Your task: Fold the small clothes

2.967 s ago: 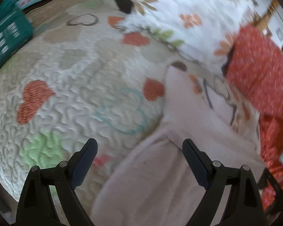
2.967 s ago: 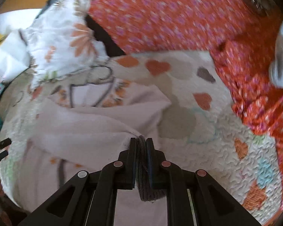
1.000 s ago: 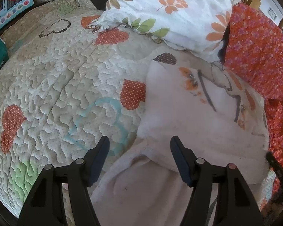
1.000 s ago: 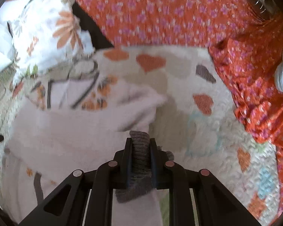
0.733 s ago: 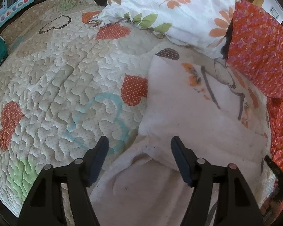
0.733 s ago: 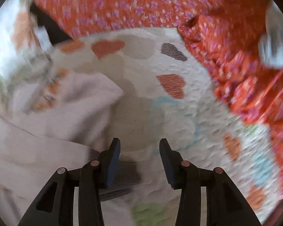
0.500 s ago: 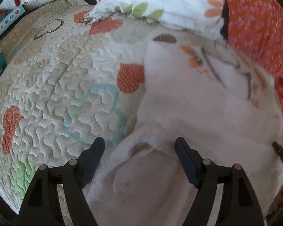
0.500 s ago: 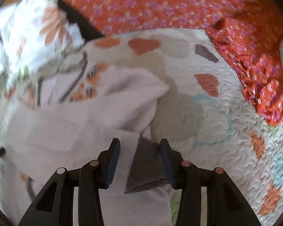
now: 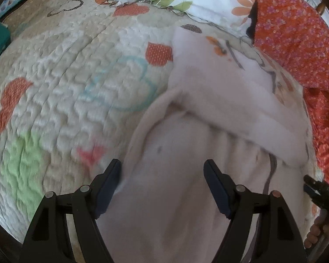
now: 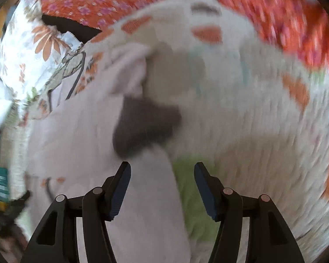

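Item 1, left gripper: jaws spread wide, holding nothing. The pale pink garment lies under and between the fingers; its left edge runs just inside the left finger, and a folded-over flap sits ahead of the tips. Heart-patterned quilt beyond the left finger.

Item 2, right gripper: jaws have just been opening and now stand well apart, gripping nothing. A strip of the garment passes between the fingers, nearer the left one. The dark grey cuff lies released just ahead of the tips.

Handling note, as judged: the sleeve fold appears laid. For the next fold, set both grippers on the garment's near edge, pinch a single layer, lift evenly, and avoid dragging the flap.
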Available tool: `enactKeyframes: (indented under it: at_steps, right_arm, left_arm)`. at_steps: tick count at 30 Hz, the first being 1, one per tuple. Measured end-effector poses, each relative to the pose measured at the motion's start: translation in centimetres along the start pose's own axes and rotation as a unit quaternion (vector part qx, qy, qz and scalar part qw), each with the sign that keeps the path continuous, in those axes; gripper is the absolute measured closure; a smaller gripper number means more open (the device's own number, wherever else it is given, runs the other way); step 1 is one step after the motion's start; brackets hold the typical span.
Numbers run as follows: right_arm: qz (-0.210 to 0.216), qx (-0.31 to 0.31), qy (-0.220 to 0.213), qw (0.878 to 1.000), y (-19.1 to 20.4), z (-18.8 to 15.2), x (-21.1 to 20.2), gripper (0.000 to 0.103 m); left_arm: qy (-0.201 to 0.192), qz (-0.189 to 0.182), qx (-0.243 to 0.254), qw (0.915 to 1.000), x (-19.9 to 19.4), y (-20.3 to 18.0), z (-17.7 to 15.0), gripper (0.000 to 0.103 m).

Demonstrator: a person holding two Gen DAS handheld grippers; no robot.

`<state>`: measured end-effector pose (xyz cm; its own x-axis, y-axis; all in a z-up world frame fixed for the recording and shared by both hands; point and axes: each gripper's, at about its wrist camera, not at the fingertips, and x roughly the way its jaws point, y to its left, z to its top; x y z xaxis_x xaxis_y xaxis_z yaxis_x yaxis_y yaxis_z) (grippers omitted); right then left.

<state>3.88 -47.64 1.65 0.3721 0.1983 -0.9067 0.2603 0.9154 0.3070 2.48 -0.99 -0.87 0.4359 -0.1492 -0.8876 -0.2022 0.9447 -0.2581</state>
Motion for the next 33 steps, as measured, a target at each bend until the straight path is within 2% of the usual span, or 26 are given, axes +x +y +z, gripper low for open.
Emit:
enactKeyframes:
  at_steps: [3, 6, 8, 10, 12, 14, 17, 20, 21, 23, 25, 26, 28, 31, 33]
  right_arm:
    - [0.036, 0.008, 0.001, 0.999, -1.3, -2.5, -0.5, 0.039]
    - [0.052, -0.007, -0.009, 0.999, -1.2, -5.0, -1.6, 0.037]
    - [0.056, -0.012, -0.019, 0.998, -0.9, -6.4, -2.0, 0.037]
    - [0.063, -0.022, -0.024, 0.997, -0.3, -7.6, -2.6, 0.037]
    - [0.071, -0.026, -0.026, 0.997, -0.1, -8.7, -2.8, 0.035]
    - [0.079, -0.023, -0.033, 0.996, 0.0, -9.8, -3.2, 0.035]
    - [0.110, -0.014, -0.036, 0.993, -0.3, -10.8, -3.5, 0.034]
    - [0.202, 0.008, 0.010, 0.979, -0.5, -11.6, -2.4, 0.034]
    - [0.208, 0.013, 0.009, 0.978, -0.6, -11.9, -2.3, 0.034]
    - [0.210, 0.010, 0.002, 0.978, -0.5, -12.4, -2.5, 0.034]
    - [0.214, 0.010, 0.006, 0.977, -0.5, -12.7, -2.7, 0.035]
    - [0.212, 0.010, 0.004, 0.977, -0.6, -12.7, -3.1, 0.036]
    - [0.201, 0.021, -0.033, 0.979, -1.6, -12.4, -4.7, 0.036]
    - [0.161, 0.044, -0.072, 0.983, -3.4, -11.9, -6.2, 0.035]
    - [0.142, 0.063, -0.062, 0.986, -4.6, -11.8, -5.5, 0.035]
  left_arm:
    - [0.001, -0.018, 0.002, 0.9998, -1.0, 0.7, -1.9, 0.027]
    - [-0.005, -0.038, -0.001, 0.9993, -2.1, 1.4, -3.7, 0.027]
    - [-0.007, -0.066, -0.015, 0.9977, -2.9, 2.1, -4.7, 0.028]
    - [-0.010, -0.093, -0.031, 0.9952, -3.7, 2.7, -5.4, 0.037]
    - [0.002, -0.127, -0.047, 0.9907, -4.0, 3.3, -6.2, 0.064]
    - [0.013, -0.148, -0.069, 0.9865, -3.9, 4.3, -7.1, 0.069]
    - [0.013, -0.155, -0.084, 0.9842, -3.9, 5.1, -7.9, 0.069]
    - [0.012, -0.163, -0.091, 0.9823, -3.8, 5.4, -8.3, 0.069]
    - [0.010, -0.166, -0.097, 0.9813, -3.9, 5.7, -8.3, 0.069]
    - [0.000, -0.169, -0.107, 0.9798, -4.4, 6.2, -8.2, 0.068]
    - [-0.025, -0.156, -0.114, 0.9808, -5.3, 6.9, -7.7, 0.061]
    - [-0.038, -0.146, -0.118, 0.9815, -5.8, 7.3, -7.5, 0.054]
    - [-0.051, -0.134, -0.126, 0.9816, -6.3, 8.2, -7.3, 0.047]
    - [-0.029, -0.134, -0.140, 0.9806, -5.1, 9.1, -7.4, 0.044]
    - [-0.002, -0.157, -0.140, 0.9776, -3.8, 9.0, -7.8, 0.044]
